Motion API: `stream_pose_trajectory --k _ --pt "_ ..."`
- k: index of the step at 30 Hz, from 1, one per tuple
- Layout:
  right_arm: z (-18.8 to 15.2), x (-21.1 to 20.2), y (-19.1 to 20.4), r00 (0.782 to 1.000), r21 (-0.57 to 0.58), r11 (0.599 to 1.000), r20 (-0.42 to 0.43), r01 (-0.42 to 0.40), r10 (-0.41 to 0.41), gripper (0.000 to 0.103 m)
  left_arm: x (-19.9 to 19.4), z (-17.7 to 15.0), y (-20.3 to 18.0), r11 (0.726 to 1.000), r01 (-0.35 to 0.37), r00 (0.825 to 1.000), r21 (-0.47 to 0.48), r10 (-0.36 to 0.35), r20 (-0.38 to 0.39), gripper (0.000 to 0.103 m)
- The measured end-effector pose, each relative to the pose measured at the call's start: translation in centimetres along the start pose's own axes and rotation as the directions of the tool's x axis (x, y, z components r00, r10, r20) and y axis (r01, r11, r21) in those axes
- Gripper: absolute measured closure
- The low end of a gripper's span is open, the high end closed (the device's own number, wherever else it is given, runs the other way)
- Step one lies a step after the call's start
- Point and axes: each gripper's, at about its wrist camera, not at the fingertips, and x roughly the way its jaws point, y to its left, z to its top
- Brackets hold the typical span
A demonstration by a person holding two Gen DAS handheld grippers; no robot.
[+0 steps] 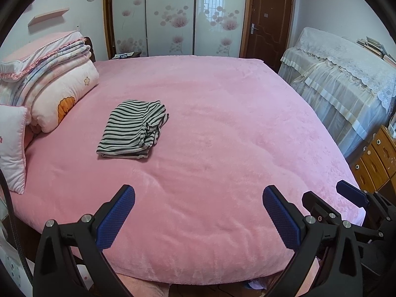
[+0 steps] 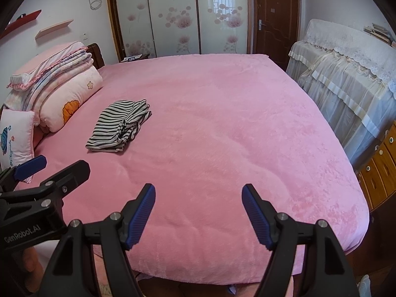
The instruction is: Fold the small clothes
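Two blue-padded fingers of the left gripper (image 1: 198,193) stand spread and empty, tilted down over the fluffy pink bedspread (image 1: 222,128); the folded black-and-white striped garment (image 1: 132,130) lies well ahead, near the stacked quilts (image 1: 57,86). Right wrist view: the right gripper (image 2: 198,191) is likewise spread, empty, angled downward beside its twin.

Pink plush bed (image 1: 222,123) filling the room, folded quilts (image 1: 54,84) stacked at its left edge. Beyond the far edge, floral sliding wardrobe (image 1: 173,17) and brown door (image 1: 269,22). Along the right, lace-covered furniture (image 1: 341,74) and wooden drawers (image 1: 378,158).
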Motion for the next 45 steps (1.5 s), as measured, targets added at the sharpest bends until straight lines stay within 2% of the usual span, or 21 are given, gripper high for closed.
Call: stream_pose_trajectory --k 15,45 --pt "-0.2 -1.2 -0.5 1.0 0.033 0.999 0.028 0.005 -0.006 0.03 -0.4 -0.6 0.4 1.0 -0.013 1.0 -0.019 0.013 -0.012 0.0" --pt "-0.3 -2.0 -0.2 0.999 0.01 1.0 0.042 0.006 -0.007 0.03 -1.3 -1.3 0.3 1.0 -0.013 1.0 -0.004 0.013 -0.006 0.0"
